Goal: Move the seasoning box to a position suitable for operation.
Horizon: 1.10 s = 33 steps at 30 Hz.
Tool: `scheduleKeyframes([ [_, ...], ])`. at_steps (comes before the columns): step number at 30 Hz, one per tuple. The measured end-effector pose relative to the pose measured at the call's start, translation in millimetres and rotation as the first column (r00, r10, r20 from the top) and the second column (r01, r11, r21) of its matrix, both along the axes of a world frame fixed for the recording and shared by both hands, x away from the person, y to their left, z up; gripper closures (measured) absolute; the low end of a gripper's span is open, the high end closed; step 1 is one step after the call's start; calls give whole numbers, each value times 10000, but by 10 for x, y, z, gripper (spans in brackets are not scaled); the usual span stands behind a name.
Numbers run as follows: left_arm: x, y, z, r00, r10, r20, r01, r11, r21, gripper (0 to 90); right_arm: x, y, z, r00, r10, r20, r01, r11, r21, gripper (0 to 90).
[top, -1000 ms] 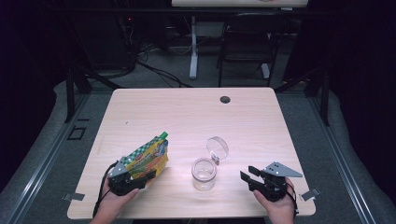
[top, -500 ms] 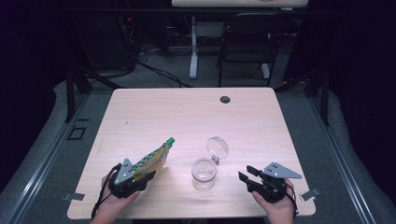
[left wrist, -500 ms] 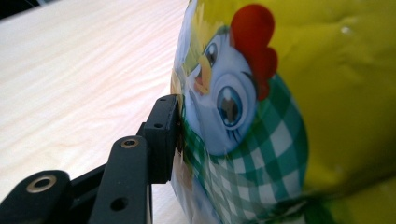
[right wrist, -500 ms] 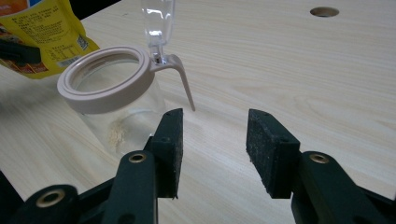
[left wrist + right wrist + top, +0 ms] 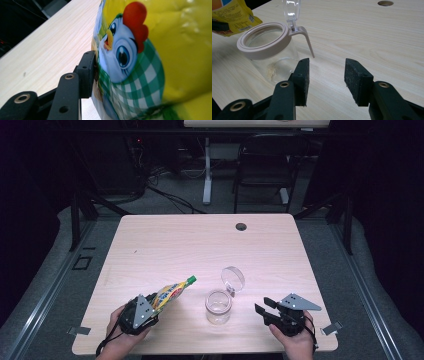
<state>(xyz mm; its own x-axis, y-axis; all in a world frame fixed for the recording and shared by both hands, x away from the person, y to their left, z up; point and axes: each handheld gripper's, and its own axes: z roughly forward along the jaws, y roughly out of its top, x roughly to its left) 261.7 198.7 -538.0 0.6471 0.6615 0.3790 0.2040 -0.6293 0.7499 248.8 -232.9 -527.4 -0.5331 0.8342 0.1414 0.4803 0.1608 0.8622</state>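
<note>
The left tongs [image 5: 150,304] squeezed a yellow snack bag [image 5: 171,293] with a chicken on it, held tilted above the surface [image 5: 165,240], near the jar. The right tongs [image 5: 326,75] were open and held nothing. The glass jar [image 5: 218,306] stood between them, its lid [image 5: 233,278] flipped up. Nothing looked poured in yet, so I think that was left.

Lab-like recording room: bare wooden table [image 5: 165,245], dark surrounds, floor cables [image 5: 170,197], empty chair [image 5: 260,167].

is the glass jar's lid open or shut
Open. The jar stands upright on the table with its clear hinged lid flipped up behind the rim, leaving the mouth uncovered; the right gripper view shows the same.
</note>
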Motion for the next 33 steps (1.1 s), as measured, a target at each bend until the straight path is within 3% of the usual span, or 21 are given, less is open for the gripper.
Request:
scheduleKeyframes([
  [8,-13,-41,-30,9993,-27,360,-7,9958,920,557,12,20,-24,9999,121,58,-120,9999,-53,555],
  [22,-30,-81,-28,9973,140,722,-257,9862,1633,557,-27,148,19,9971,703,283,-701,9975,-73,557],
  [28,-60,-127,-35,9954,125,953,-327,9763,2138,557,-70,246,67,9947,907,491,-901,9958,-140,567],
  [33,-81,-178,-44,9931,58,1175,-344,9695,2426,557,-131,381,136,9868,1438,748,-1416,9894,-333,577],
])
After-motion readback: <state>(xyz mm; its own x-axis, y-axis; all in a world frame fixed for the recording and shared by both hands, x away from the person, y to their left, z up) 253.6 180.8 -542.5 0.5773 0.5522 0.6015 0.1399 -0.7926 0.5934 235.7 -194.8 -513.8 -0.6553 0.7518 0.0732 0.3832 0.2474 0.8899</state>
